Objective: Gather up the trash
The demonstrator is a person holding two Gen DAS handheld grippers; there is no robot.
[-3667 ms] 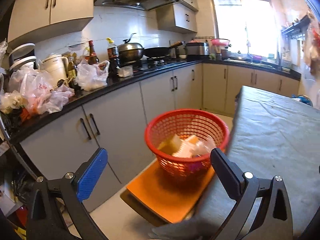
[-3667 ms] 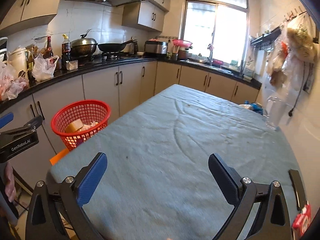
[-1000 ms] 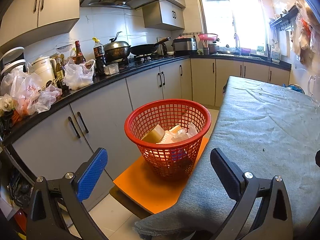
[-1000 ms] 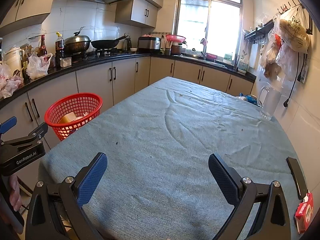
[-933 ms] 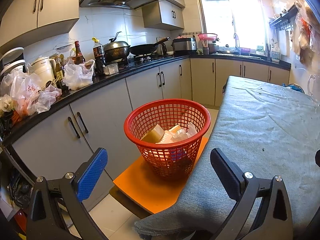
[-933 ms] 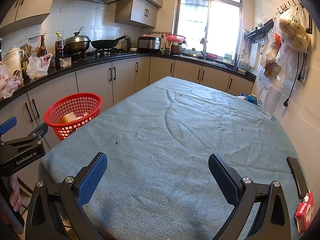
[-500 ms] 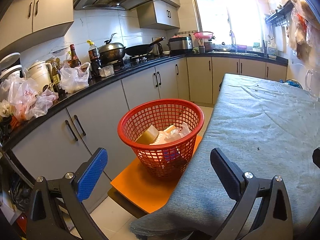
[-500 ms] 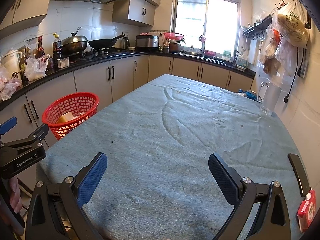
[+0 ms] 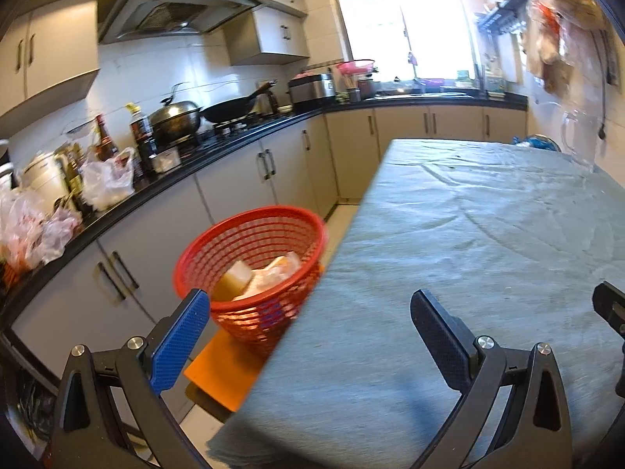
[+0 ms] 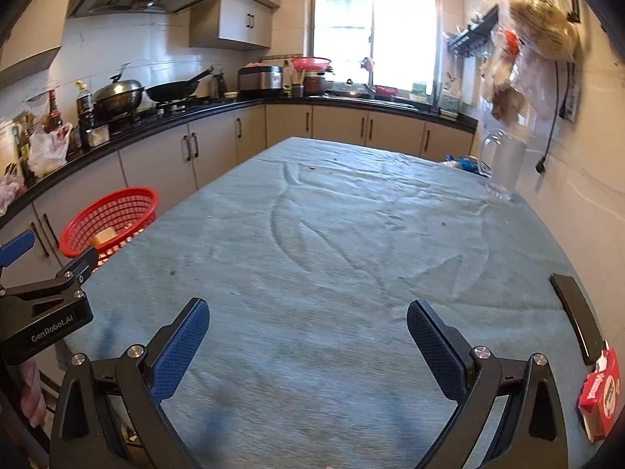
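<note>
A red mesh basket [image 9: 250,269] with paper and packaging trash in it stands on an orange stool beside the table's left edge; it also shows in the right wrist view [image 10: 111,219]. My left gripper [image 9: 308,336] is open and empty over the table's near left corner, to the right of the basket. My right gripper [image 10: 308,336] is open and empty above the near end of the table [image 10: 351,242], which has a grey-green cloth on it. A red and white carton [image 10: 599,394] and a black bar [image 10: 572,320] lie at the table's right edge.
A glass pitcher [image 10: 504,164] and a blue bag [image 10: 463,164] stand at the table's far right. Kitchen cabinets and a black counter [image 9: 218,148] with pots, bottles and plastic bags run along the left and back. Bags hang on the right wall [image 10: 535,51].
The left gripper has swung right and over the table corner, so the basket now sits further left and lower in its view. The right gripper has edged forward slightly. Both stay open.
</note>
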